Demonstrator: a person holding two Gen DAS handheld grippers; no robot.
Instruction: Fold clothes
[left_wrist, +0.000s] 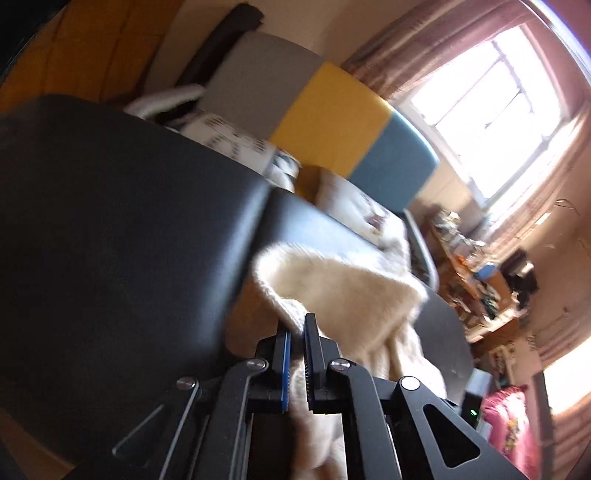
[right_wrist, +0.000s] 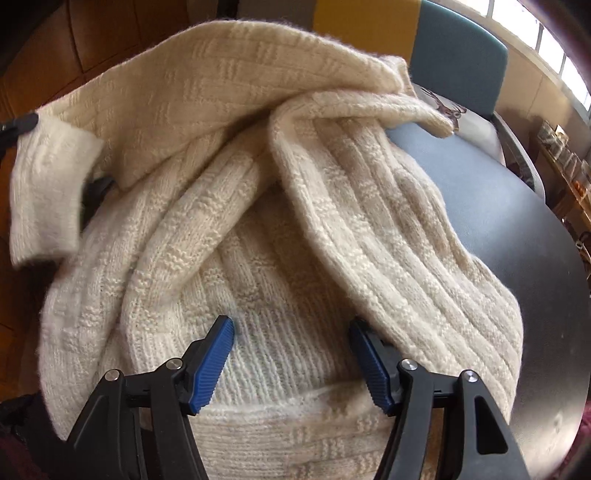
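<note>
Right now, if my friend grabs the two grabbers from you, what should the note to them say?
Left gripper: shut on an edge of the cream sweater, lifting that part.
Right gripper: open, over the ribbed hem, gripping nothing.
Sweater: bunched on the dark round table, sleeves crossed over the body.
Done: one edge picked up; no neat fold yet.
Left: lay the lifted part over, smooth it, finish folding.
</note>
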